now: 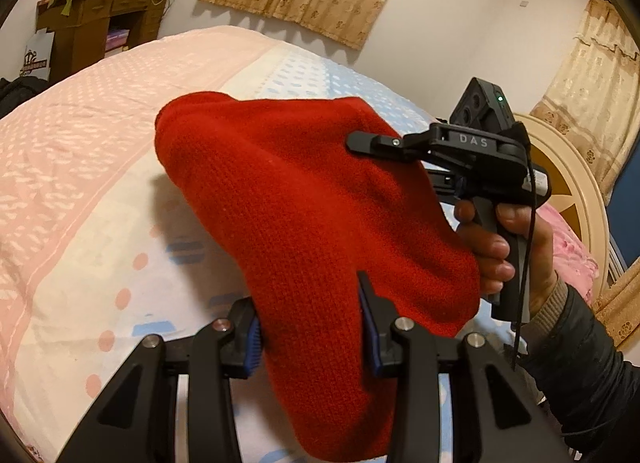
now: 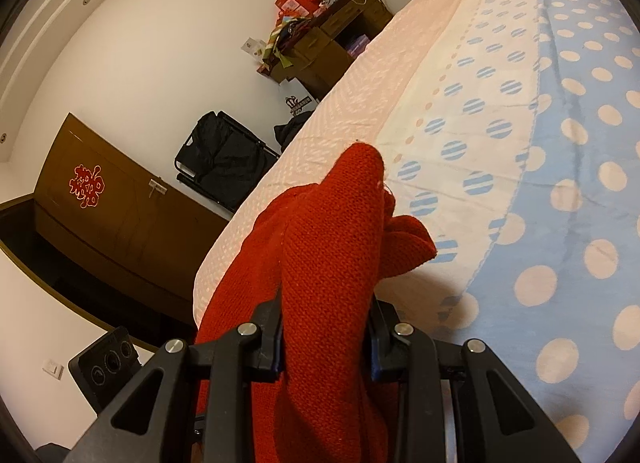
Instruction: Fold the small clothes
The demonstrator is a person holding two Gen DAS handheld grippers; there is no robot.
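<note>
- The left gripper (image 1: 310, 343) is clamping a red knitted garment (image 1: 304, 215) between its 2 blue-padded fingers, jaws partly closed on a thick bunch of the fabric.
- The right gripper (image 2: 326, 343) is pinching another part of the same red knitted garment (image 2: 332, 263), its jaws narrowed onto the knit, which is bulging up and over them.
- In the left wrist view, the right gripper (image 1: 364, 143) is reaching in from the right, its upper finger lying across the cloth, while a hand (image 1: 504, 239) in a dark sleeve (image 1: 592, 375) is gripping its handle.
- The garment is hanging stretched between the 2 grippers, raised above the bed (image 1: 80, 167).
- The bed (image 2: 560, 183) is wearing a pink, white and blue spotted cover.
- A brown cabinet (image 1: 100, 23) piled with items is standing at the far left by the wall.
</note>
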